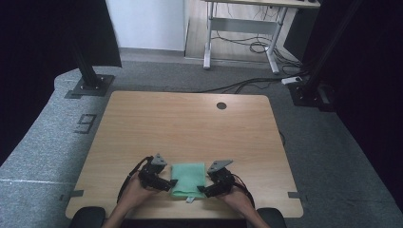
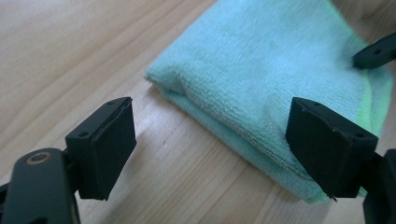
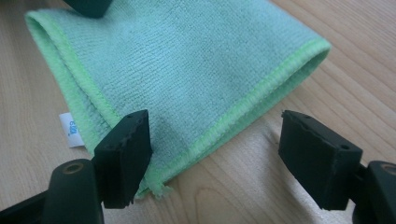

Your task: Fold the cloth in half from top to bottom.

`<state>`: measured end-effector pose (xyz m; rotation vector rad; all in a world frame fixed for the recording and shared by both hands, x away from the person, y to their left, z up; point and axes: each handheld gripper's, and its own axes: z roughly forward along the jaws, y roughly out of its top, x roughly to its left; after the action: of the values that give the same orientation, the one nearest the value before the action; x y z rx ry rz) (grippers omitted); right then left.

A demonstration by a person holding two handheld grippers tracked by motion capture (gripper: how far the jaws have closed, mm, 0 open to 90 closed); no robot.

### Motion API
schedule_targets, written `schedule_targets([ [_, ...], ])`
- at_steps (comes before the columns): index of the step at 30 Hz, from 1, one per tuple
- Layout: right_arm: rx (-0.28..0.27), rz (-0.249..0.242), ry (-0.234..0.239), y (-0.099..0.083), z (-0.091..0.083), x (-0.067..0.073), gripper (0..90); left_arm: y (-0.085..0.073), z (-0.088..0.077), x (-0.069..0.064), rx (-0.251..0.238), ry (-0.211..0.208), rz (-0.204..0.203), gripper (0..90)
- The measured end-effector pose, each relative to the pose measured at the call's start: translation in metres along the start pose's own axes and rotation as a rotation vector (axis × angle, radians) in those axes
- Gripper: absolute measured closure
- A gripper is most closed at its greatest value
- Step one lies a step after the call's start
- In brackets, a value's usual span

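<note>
A folded green microfibre cloth (image 1: 188,179) lies flat on the wooden surface (image 1: 190,123), with bare wood on its far side. The left gripper (image 1: 167,184) and right gripper (image 1: 203,190) flank it, both with fingers (image 2: 105,147) spread, pinching nothing. A white care label (image 3: 71,129) pokes out beside the right fingers (image 3: 128,156), which straddle the cloth's hemmed corner.

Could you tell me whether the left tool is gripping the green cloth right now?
Apart. The left gripper view shows the left tool open, both pads clear of the folded green cloth lying on the table.

Label print (image 3: 68,129) perhaps too blurred.
</note>
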<state>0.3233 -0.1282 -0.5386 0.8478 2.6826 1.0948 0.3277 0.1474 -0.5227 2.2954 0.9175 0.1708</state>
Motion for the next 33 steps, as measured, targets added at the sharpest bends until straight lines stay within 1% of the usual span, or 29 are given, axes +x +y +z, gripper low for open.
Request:
schedule_targets([
  [2, 0.0, -0.004, -0.001, 0.0, 0.0, 0.002, 25.0, -0.002, 0.002, -0.001, 0.009, 0.013, 0.002, 16.3],
  [5, -0.002, -0.009, 0.001, -0.002, -0.002, 0.004, 24.9, -0.005, 0.008, -0.002, 0.032, 0.038, 0.018, 16.3],
  [8, 0.005, -0.012, -0.002, -0.005, -0.002, 0.005, 24.5, -0.007, 0.009, -0.001, 0.023, 0.032, 0.005, 16.3],
  [11, 0.007, -0.007, -0.007, -0.007, -0.002, 0.005, 24.2, -0.007, 0.004, -0.003, 0.002, 0.029, 0.006, 16.2],
  [12, 0.007, -0.005, -0.007, -0.007, -0.002, 0.005, 24.6, -0.007, -0.003, -0.006, -0.027, 0.006, 0.011, 16.2],
  [13, 0.007, -0.005, -0.007, -0.007, -0.002, 0.005, 24.6, -0.007, -0.003, -0.006, -0.027, 0.006, 0.011, 16.2],
  [15, 0.002, -0.01, -0.01, -0.007, -0.002, 0.005, 27.6, -0.01, -0.009, -0.01, -0.047, -0.024, 0.014, 16.2],
  [17, 0.004, -0.004, -0.002, -0.006, -0.003, 0.007, 31.2, -0.015, -0.013, -0.013, -0.047, -0.032, 0.017, 16.2],
  [19, 0.003, -0.009, -0.008, -0.006, -0.002, 0.01, 32.8, -0.02, -0.013, -0.015, -0.036, -0.03, 0.02, 16.2],
  [20, 0.003, -0.011, -0.01, -0.006, -0.001, 0.01, 32.7, -0.024, -0.01, -0.015, -0.018, -0.016, 0.022, 16.2],
  [21, 0.003, -0.011, -0.01, -0.006, -0.001, 0.01, 32.7, -0.024, -0.01, -0.015, -0.018, -0.016, 0.022, 16.2],
  [22, 0.006, -0.013, -0.018, -0.006, -0.001, 0.01, 32.8, -0.026, -0.005, -0.015, 0.005, 0.004, 0.033, 16.2],
  [23, 0.006, -0.013, -0.018, -0.006, -0.001, 0.01, 32.8, -0.026, -0.005, -0.015, 0.005, 0.004, 0.033, 16.2],
  [24, 0.008, -0.016, -0.027, -0.005, 0.0, 0.011, 32.7, -0.026, -0.002, -0.015, 0.013, 0.016, 0.04, 15.9],
  [25, 0.008, -0.016, -0.027, -0.005, 0.0, 0.011, 32.7, -0.025, 0.0, -0.016, 0.013, 0.022, 0.046, 15.9],
  [27, 0.008, -0.022, -0.042, -0.004, 0.0, 0.01, 32.8, -0.023, 0.002, -0.015, 0.012, 0.039, 0.059, 15.5],
  [29, 0.002, -0.011, -0.046, -0.002, 0.002, 0.005, 33.5, -0.018, 0.005, -0.01, 0.0, 0.075, 0.072, 15.5],
  [30, 0.003, -0.006, -0.05, -0.001, 0.003, 0.003, 33.7, -0.018, 0.005, -0.01, 0.0, 0.075, 0.072, 15.5],
  [31, 0.003, -0.006, -0.056, 0.0, 0.004, 0.001, 34.0, -0.017, 0.006, -0.008, -0.008, 0.084, 0.066, 15.5],
  [32, 0.002, -0.008, -0.062, 0.002, 0.005, -0.002, 34.8, -0.012, 0.01, -0.002, -0.02, 0.095, 0.055, 15.5],
  [33, 0.002, -0.008, -0.062, 0.002, 0.005, -0.002, 34.8, -0.012, 0.01, -0.002, -0.02, 0.095, 0.055, 15.5],
])
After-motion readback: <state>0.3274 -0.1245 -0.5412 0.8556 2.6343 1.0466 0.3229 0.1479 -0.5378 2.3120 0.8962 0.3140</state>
